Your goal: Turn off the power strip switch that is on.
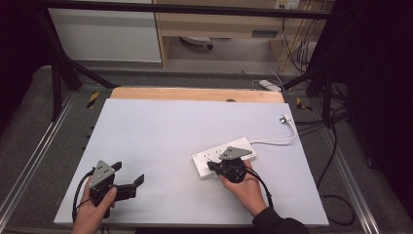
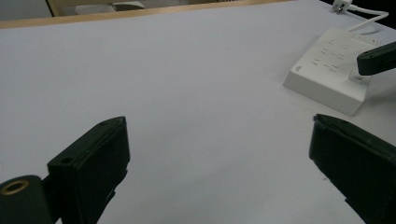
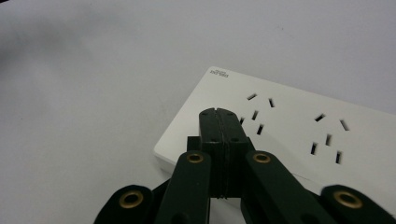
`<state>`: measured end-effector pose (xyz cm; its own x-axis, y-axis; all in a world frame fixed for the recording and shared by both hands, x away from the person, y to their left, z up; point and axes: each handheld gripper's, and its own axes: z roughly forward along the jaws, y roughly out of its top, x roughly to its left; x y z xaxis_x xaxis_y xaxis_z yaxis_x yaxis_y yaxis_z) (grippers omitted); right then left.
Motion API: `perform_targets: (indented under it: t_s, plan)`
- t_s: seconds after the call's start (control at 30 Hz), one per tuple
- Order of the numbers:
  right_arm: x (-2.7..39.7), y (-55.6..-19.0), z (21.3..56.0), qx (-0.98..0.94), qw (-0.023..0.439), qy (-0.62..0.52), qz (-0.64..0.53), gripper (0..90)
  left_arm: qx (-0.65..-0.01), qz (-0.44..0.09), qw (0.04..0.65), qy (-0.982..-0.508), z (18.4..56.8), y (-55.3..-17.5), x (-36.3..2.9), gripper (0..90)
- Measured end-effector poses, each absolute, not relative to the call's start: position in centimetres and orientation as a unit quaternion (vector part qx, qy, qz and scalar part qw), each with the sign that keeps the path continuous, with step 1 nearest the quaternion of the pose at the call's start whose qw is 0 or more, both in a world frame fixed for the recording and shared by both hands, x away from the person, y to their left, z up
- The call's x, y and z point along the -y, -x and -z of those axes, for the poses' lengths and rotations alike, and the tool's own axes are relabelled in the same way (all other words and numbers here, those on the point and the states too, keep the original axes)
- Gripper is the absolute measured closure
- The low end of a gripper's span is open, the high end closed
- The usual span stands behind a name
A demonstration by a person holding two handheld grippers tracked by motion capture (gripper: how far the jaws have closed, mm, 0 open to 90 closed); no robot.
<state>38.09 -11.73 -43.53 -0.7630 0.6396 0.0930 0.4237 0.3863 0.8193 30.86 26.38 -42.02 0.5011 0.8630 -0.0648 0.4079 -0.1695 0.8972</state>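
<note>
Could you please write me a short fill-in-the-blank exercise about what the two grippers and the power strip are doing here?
1. The left gripper has its jaws wide ____.
2. The right gripper has its jaws ____ over the white power strip.
3. The power strip's cable ends in a ____ lying on the table.

Missing words: open; shut; plug

Grey carpet floor, wooden cabinet, black frame.

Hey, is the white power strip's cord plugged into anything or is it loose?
Loose. The white power strip lies flat on the white table, and its white plug rests bare on the tabletop at the cord's far end, in no socket.
</note>
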Motion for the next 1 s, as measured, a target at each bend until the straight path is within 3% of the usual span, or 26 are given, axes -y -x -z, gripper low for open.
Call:
perform_targets:
  t_s: [1.0]
  plan:
    - [11.43, -38.2, 44.06, -0.827, 0.123, -0.32, -0.445, 90.0, -0.434, -0.239, 0.472, -0.729, 42.07, -30.86, -26.27, 5.4]
